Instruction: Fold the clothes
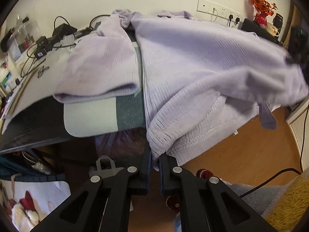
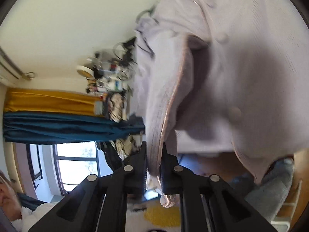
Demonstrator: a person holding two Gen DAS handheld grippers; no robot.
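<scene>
A lilac ribbed knit cardigan lies spread over the table, its hem hanging off the near edge. One sleeve lies folded to the left on a green and white mat. My left gripper is shut on the hem's lower corner. In the right wrist view, which is rolled sideways and blurred, the cardigan fills the right half with its buttons showing. My right gripper is shut on a front edge of the cardigan, and fabric hangs down between its fingers.
Cables, chargers and small boxes clutter the table's left end. Wall sockets, a red vase of flowers and a mug stand at the back right. Bags sit under the table. Wooden floor and a yellow rug lie to the right.
</scene>
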